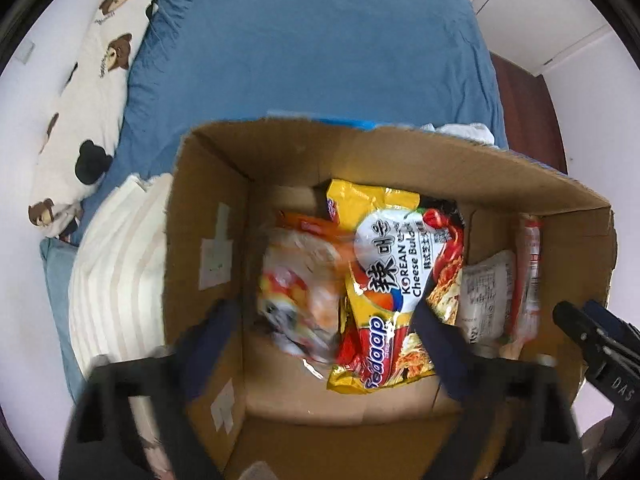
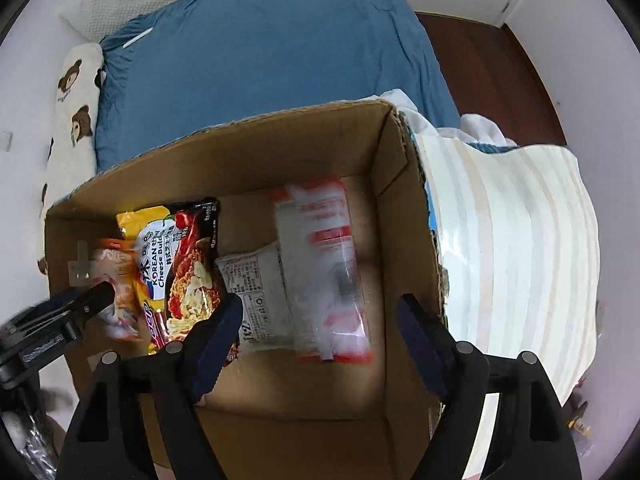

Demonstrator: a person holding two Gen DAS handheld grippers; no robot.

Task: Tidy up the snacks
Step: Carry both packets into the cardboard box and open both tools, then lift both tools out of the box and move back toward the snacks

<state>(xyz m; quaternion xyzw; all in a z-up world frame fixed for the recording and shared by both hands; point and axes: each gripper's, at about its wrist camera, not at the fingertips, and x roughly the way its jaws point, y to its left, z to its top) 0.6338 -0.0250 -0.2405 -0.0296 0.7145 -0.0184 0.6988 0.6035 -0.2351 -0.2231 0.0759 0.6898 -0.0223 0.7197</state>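
Well along, by the look: four packets already inside the cardboard box — orange packet, yellow noodle packet, white packet, red-and-white packet. Left gripper and right gripper above the box, both spread wide, grasping nothing. No loose snacks visible outside.

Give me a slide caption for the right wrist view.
Open right gripper above a cardboard box holding noodle packets on a blue bed.

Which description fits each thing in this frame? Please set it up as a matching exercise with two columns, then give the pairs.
Things:
1. yellow noodle packet
2. cardboard box
3. bear-print pillow
4. right gripper

Descriptions:
A. open, above the box, holding nothing
B. on the blue bed, flaps open
C. lying inside the box among other packets
D. beside the blue bedcover, outside the box

Pairs: 1-C, 2-B, 3-D, 4-A
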